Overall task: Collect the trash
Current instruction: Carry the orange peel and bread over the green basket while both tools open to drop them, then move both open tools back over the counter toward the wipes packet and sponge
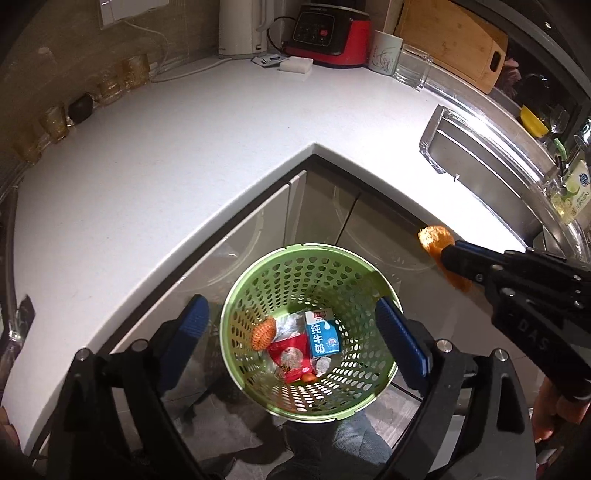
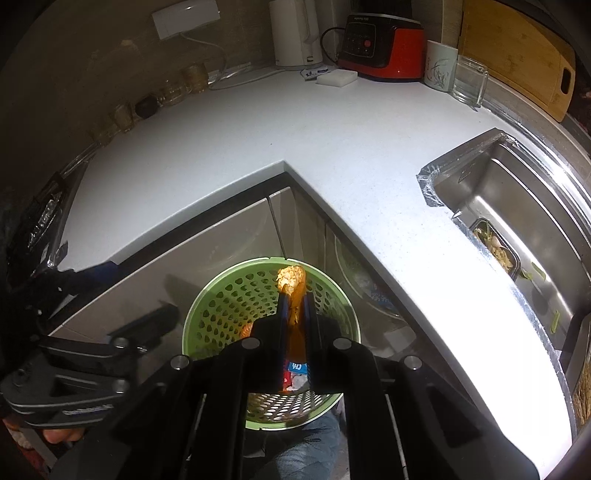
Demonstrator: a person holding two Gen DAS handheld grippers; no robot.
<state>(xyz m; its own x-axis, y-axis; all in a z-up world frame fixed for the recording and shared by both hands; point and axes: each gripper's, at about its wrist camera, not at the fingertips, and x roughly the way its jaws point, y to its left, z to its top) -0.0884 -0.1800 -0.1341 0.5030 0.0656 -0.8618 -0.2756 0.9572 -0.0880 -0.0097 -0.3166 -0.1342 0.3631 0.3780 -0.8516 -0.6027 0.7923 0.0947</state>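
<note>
A green perforated basket (image 1: 280, 280) stands on the floor in the inner corner of the counter. It holds a blue and white milk carton (image 1: 323, 334), a red wrapper (image 1: 290, 356), an orange peel scrap (image 1: 263, 333) and some crumpled clear plastic. My left gripper (image 1: 291, 310) hangs open over the basket with nothing between its blue pads. My right gripper (image 2: 295, 299) is shut on a strip of orange peel (image 2: 291, 278) above the basket's (image 2: 229, 302) far rim. In the left wrist view that peel (image 1: 436, 240) sticks out of the right gripper to the basket's upper right.
A white L-shaped countertop (image 1: 184, 147) wraps around the basket, with grey cabinet doors (image 1: 258, 229) below it. A steel sink (image 2: 517, 206) at the right holds a tray of food scraps (image 2: 495, 247). A kettle, a red appliance (image 1: 328, 33), a mug, glasses and a cutting board line the back wall.
</note>
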